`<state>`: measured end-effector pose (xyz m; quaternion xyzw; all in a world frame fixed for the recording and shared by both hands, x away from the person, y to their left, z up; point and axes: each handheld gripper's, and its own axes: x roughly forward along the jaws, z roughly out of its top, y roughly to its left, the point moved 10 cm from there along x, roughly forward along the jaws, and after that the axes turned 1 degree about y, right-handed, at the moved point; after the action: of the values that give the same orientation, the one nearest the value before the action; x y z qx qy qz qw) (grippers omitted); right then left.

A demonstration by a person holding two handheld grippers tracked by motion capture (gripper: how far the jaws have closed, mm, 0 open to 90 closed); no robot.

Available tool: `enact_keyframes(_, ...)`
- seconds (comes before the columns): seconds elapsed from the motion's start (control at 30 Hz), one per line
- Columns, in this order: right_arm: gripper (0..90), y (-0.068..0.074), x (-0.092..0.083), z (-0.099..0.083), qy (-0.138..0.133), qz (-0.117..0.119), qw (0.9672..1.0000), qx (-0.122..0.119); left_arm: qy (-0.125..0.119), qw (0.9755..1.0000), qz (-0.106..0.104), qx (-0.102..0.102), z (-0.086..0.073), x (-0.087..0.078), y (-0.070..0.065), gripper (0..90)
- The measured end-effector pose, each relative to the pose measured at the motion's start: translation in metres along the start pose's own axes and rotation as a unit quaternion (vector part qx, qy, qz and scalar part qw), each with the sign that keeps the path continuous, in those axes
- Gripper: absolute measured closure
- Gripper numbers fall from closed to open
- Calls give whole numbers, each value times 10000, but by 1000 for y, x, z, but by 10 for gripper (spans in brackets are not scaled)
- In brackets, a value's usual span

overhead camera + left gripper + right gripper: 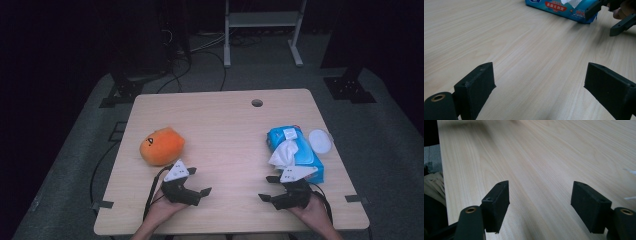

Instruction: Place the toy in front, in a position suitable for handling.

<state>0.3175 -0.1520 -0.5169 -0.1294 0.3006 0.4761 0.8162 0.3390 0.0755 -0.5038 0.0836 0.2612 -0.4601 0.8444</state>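
Both grippers rest low at the table's near edge, jaws spread wide, nothing between them: left gripper (196,181), right gripper (268,188). Blue wipes pack (295,150), tissue protruding, lies just beyond the right; orange plush (161,146) just beyond the left. Judged: pre-grasp; next, reach and close.
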Motion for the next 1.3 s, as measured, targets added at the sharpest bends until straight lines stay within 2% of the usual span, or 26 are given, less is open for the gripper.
enact_keyframes(0.17,298,0,0,-1,-5,54,10000,38,37,10000,-26,-28,-1,0,1,86)
enact_keyframes(0.27,297,1,0,1,-69,112,9999,99,-26,10000,-29,-55,1,-1,1,86)
enact_keyframes(0.47,297,2,0,0,-39,69,9999,63,-97,9999,-26,35,6,-5,0,86)
enact_keyframes(0.63,297,1,-1,1,-60,74,9998,146,-267,9996,-18,81,20,-11,-2,86)
enact_keyframes(0.7,296,1,0,0,-46,37,9999,108,-359,9992,49,190,28,-15,-1,86)
enact_keyframes(0.8,296,1,0,0,-11,-4,10000,66,-493,9985,84,220,39,-22,2,86)
enact_keyframes(1.07,296,1,-1,1,-40,4,9999,102,-720,9954,474,426,64,-39,29,87)
enact_keyframes(1.13,296,2,-1,1,-38,4,9999,93,-795,9943,566,428,68,-44,37,86)
enact_keyframes(1.3,296,1,0,0,-32,9,9999,104,-960,9908,907,293,72,-62,67,86)
